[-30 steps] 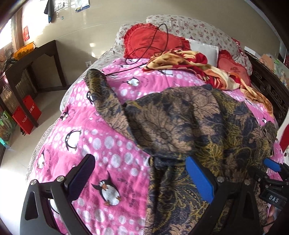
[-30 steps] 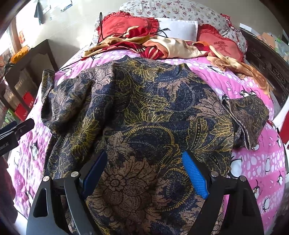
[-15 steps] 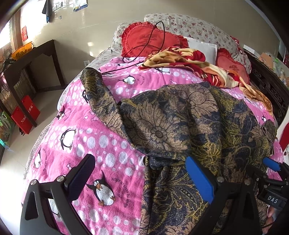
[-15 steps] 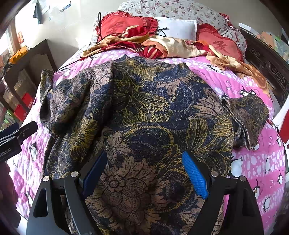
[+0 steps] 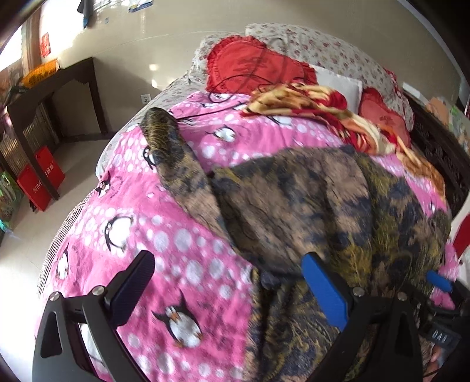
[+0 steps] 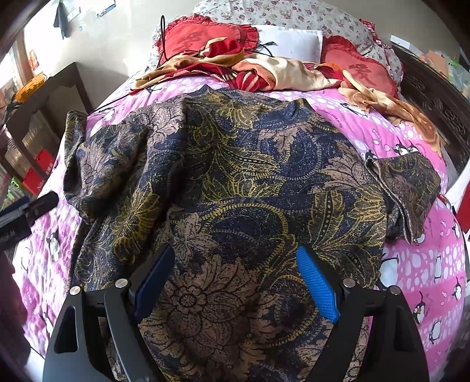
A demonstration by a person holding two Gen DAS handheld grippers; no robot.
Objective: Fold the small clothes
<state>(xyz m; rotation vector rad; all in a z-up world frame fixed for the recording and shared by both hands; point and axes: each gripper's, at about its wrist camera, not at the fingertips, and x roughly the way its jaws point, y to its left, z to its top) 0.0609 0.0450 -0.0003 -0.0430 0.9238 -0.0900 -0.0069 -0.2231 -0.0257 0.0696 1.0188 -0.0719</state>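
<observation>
On the pink penguin bedspread, a floral shirt, spread flat.

A pink penguin bedspread is covering the bed. Two red heart cushions are lying near a flowered pillow and a white pillow. A red and gold cloth is lying crumpled in front of them, and a black cable is running over it. A dark wooden table is standing beside red boxes on the floor.
</observation>
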